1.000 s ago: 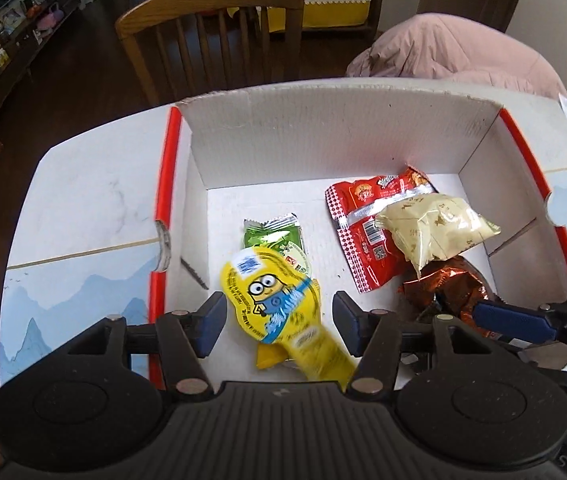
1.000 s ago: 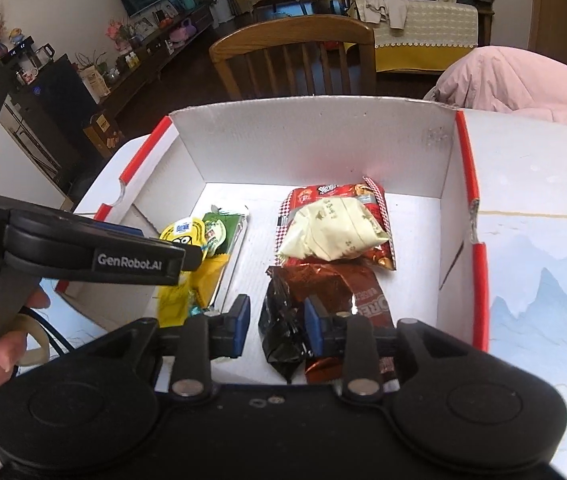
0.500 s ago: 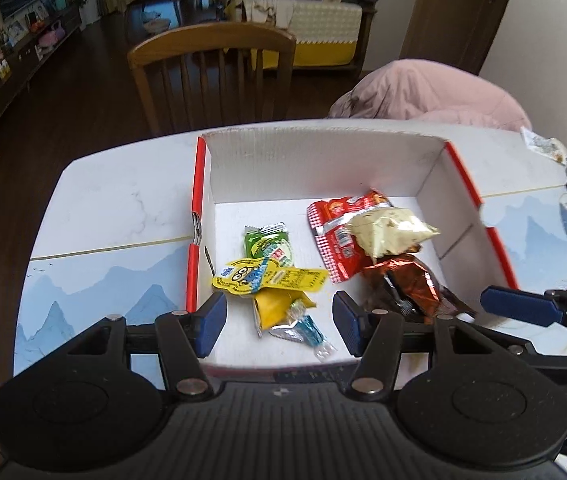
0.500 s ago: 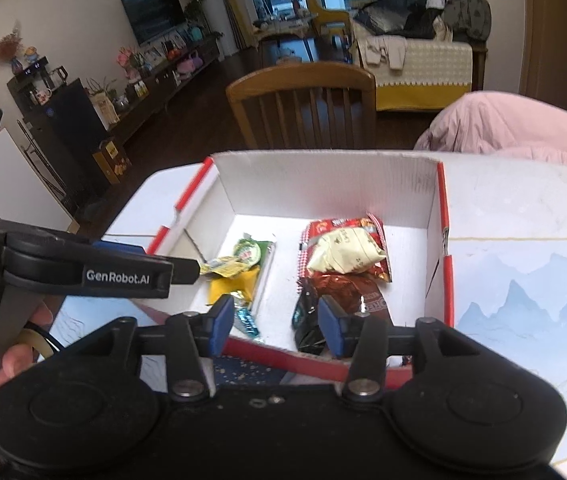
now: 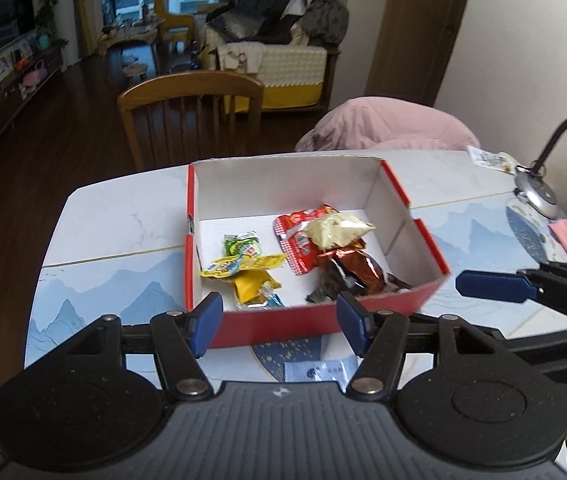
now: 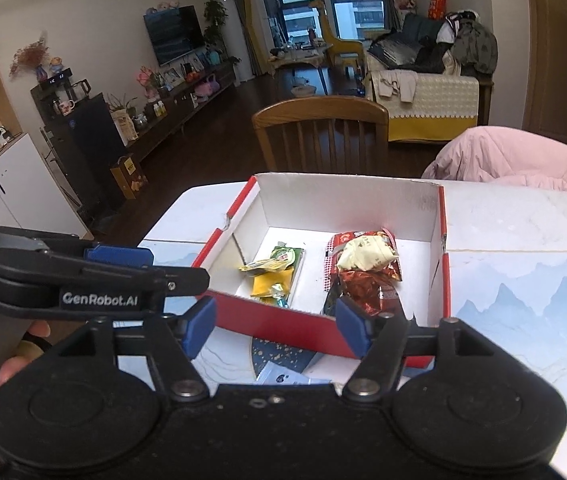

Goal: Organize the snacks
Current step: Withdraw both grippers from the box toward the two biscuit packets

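Blue pads sit at the tips of your left gripper [image 5: 277, 322], and they stand wide apart with nothing between them. Your right gripper [image 6: 277, 330] is the same: spread wide and holding nothing. Both hang just in front of the red box [image 5: 323, 320], near its front wall, a bit above the table [image 5: 123, 220].

Look past the pads and into the box. The snacks lie in two little rows. On the left side are the green packet [image 5: 241, 242], the yellow packet [image 5: 243, 266] lying on its near end, and a small blue-tipped wrapper [image 5: 269, 300] closest to you. On the right side are the red packet [image 5: 301, 240], the pale gold packet [image 5: 337, 232] on top of it, and the shiny brown packet [image 5: 353, 268] in front.

One thing is still outside. A pale blue packet [image 5: 319, 370] lies flat on the table, right below your grippers, between you and the front wall of the box. Its long side runs left to right. It looks about the same way off from both hands, maybe a touch closer to the left one. Your gripper hides part of it. I think it needs picking up next: dip down and back toward yourself, then lift it over the wall into the box.
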Demonstrator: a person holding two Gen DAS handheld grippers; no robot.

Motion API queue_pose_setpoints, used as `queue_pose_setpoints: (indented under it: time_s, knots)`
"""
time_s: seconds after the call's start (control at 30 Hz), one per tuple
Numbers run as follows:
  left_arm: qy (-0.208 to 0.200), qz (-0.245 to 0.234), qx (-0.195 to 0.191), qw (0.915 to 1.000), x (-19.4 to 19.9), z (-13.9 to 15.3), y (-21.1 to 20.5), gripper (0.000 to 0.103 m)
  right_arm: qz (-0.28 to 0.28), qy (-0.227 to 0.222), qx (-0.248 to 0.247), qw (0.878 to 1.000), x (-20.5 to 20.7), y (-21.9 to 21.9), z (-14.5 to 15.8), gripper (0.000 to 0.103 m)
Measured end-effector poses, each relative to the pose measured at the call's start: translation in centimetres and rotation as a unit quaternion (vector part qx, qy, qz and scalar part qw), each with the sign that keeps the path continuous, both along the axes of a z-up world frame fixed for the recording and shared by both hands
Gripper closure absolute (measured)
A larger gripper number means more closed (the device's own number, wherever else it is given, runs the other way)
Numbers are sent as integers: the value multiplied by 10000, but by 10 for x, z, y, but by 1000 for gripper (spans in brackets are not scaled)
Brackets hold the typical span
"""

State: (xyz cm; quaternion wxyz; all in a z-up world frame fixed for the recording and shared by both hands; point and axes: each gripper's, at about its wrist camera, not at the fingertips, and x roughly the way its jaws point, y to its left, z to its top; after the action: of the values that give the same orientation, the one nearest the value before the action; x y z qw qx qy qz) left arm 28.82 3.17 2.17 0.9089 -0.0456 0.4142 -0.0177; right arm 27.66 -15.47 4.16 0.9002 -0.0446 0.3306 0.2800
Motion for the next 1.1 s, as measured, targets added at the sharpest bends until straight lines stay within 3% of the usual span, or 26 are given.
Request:
queue_pose_setpoints:
  time_s: [0.3, 0.53, 0.6, 0.67, 0.87, 1.1]
  knots:
    - [-147, -34, -97, 9998, -37, -2, 0, 34, -35, -42, 28, 10000, -24, -13, -3, 16]
    - [-164, 152, 28, 9997, -62, -18, -1, 33, -212, 154, -49, 9996, -29, -26, -23, 5]
    - [-141, 199, 20, 9997, -67, -24, -1, 25, -256, 149, -75, 9995, -33, -31, -29, 2]
    - [-94, 234, -11, 9997, -74, -32, -2, 23, -231, 196, -137, 9994, -32, -35, -37, 2]
    - [445, 200, -88, 9988, -75, -73, -16, 22, -300, 493, -291, 9979, -25, -54, -60, 1]
    - [1250, 122, -291, 9917, -49, -116, -39, 22, -280, 689, -380, 9965, -12, -72, -73, 1]
